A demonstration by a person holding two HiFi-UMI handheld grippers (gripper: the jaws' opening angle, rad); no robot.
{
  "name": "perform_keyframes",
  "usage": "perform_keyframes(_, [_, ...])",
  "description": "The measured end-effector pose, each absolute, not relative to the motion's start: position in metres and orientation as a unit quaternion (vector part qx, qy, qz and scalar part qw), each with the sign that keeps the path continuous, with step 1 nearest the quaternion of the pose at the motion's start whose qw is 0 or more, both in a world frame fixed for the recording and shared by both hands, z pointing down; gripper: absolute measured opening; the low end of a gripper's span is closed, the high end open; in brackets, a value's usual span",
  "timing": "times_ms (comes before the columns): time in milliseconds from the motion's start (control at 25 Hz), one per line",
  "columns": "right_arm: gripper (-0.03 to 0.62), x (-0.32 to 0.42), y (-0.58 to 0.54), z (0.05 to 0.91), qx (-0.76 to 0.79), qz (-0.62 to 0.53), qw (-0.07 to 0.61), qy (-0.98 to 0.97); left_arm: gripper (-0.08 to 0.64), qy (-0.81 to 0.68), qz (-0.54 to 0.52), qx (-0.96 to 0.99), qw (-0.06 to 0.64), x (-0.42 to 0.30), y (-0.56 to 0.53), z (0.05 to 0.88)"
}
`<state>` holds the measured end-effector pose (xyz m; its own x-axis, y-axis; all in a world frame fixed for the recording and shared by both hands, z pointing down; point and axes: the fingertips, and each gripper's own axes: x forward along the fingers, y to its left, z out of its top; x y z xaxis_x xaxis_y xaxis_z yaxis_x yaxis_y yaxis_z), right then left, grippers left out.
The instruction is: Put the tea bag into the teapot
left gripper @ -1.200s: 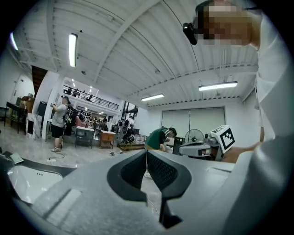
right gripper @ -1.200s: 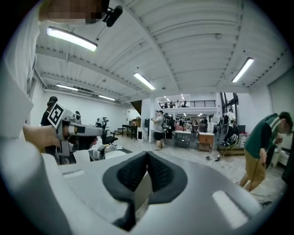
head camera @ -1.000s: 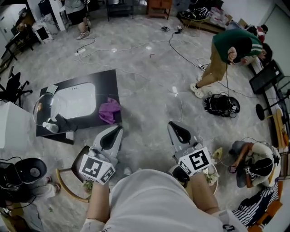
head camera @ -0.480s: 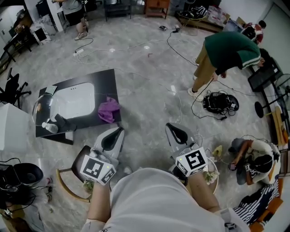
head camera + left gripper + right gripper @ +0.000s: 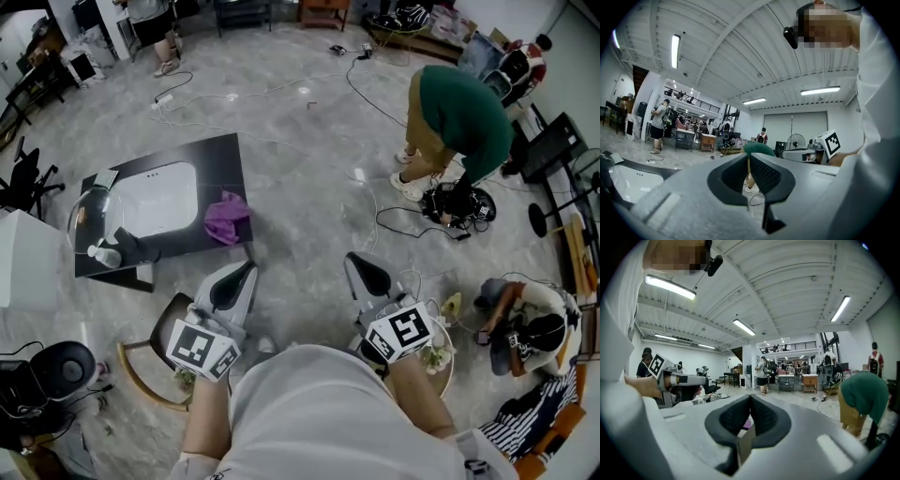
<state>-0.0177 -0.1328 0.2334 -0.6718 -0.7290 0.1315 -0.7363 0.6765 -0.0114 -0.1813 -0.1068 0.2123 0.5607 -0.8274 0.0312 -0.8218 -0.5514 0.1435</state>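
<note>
Showing teapot (image 5: 91,216) only as a small, clear glass dome at the left end of the low black table (image 5: 222,167), next to a white inset tray (image 5: 159,202) and crumpled purple cloth (image 5: 225,220); tea bag too small to make out in any view. Holding left gripper (image 5: 246,272) and right gripper (image 5: 354,262) at chest height, well apart from the table, rear halves cut off by a white shirt. Reading ribbed dark pads pressed together on both, nothing seen clamped.
</note>
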Motion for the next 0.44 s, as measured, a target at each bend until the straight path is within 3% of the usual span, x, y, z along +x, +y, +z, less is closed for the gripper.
perform_keyframes(440, [0.003,-0.023,-0.113,0.236,0.389,0.038,0.064,-0.918,0.009,-0.478,-0.022,0.874,0.083,-0.186,-0.087,0.220])
